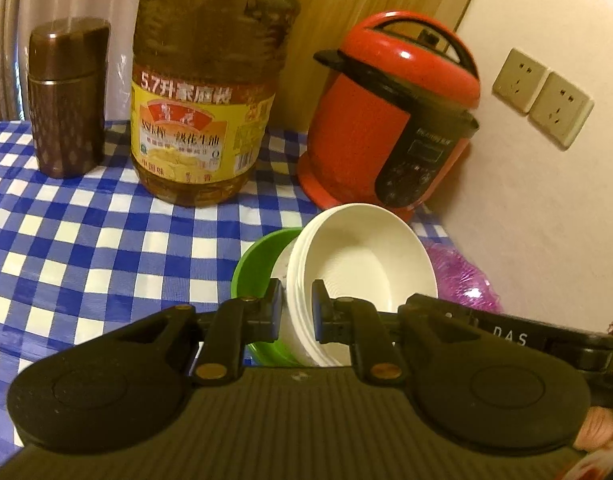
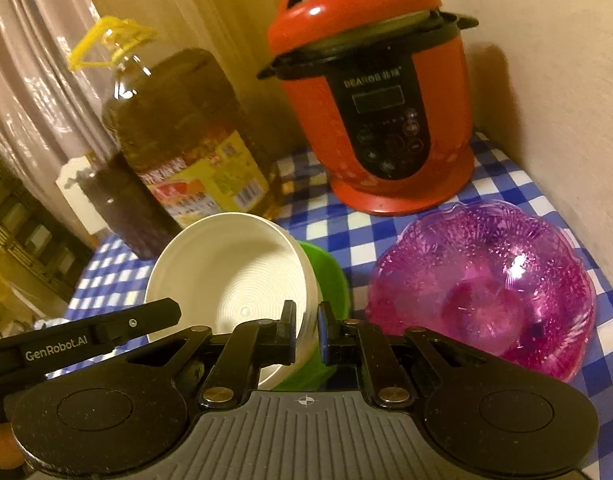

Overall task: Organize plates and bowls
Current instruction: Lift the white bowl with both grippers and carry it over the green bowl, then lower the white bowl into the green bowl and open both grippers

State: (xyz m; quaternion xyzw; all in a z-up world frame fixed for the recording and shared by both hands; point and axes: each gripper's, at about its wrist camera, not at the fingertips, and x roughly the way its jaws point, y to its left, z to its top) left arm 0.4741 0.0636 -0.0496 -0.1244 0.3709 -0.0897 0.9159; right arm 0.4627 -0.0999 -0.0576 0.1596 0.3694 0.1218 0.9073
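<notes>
The stack of white bowls (image 1: 358,272) sat low and centre in the left wrist view, tipped on edge with its open side toward the right of the frame, and the left tongs (image 1: 297,308) were clamped on its rim, one pad outside and one pad inside. Behind it, the green bowl (image 1: 254,264) peeked out at the left, touching the white stack. Whether the stack rested on the cloth or hung clear, I could not tell.

In the right wrist view the same white stack (image 2: 230,276) showed its ringed inside at lower centre, and the right tongs (image 2: 306,330) were pinched narrow on the rims there, white wall on the left side and green bowl (image 2: 330,280) just to the right of it. The left tongs' black arm reached in from the lower left edge of that frame.

The purple glass bowl (image 2: 482,284) lay upright on the blue checked bench (image 1: 86,232) at right of the right view, near the green bowl but apart from it. At the back stood the red pressure cooker (image 2: 378,100), the big oil bottle (image 1: 206,92) beside it, and the brown flask (image 1: 66,96) at far left of the left view. Two wall sockets (image 1: 542,98) showed at upper right.
</notes>
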